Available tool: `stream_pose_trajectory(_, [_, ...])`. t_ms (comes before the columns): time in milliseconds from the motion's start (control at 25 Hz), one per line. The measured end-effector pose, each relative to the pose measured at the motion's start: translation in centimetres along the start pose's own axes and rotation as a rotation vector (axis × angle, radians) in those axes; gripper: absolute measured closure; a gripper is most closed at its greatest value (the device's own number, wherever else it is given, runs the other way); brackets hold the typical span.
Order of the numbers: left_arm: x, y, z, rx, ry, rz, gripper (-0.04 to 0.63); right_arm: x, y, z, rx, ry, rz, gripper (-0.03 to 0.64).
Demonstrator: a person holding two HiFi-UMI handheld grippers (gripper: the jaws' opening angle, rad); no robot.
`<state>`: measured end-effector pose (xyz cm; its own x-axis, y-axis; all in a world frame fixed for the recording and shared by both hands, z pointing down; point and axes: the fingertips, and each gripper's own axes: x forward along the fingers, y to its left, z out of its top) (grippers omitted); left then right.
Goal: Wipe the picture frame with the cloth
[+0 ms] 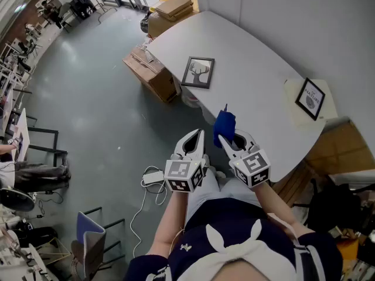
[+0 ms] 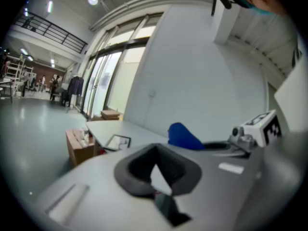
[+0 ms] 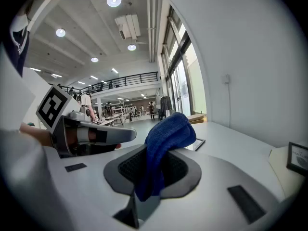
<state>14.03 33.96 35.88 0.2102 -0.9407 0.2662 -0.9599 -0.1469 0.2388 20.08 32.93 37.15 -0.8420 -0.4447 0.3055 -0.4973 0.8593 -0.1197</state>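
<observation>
Cloth [image 1: 224, 126] clamped in right gripper [image 1: 226, 141], jaws closed on it. Left gripper [image 1: 195, 136] alongside, closed, empty. Frame [image 1: 198, 72] flat on table [image 1: 258, 57], well apart from both grippers.

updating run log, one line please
right hand-held gripper: shut on blue cloth | left hand-held gripper: shut, empty | black tree picture frame: untouched

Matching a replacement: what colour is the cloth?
Blue; the cloth shows best in the right gripper view.
</observation>
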Motion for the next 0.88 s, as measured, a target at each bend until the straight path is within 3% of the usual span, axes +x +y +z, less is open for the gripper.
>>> stream_pose_trajectory(520, [0.6, 2.8, -0.2, -0.028, 0.013, 0.011, 0.592, 2.1, -0.4, 0.2, 0.007, 0.008, -0.028, 0.555])
stream_pose_trajectory(880, [4.3, 6.8, 2.0, -0.032, 0.033, -0.022, 0.592, 6.0, -2.5, 1.9, 0.023, 0.035, -0.066, 0.555])
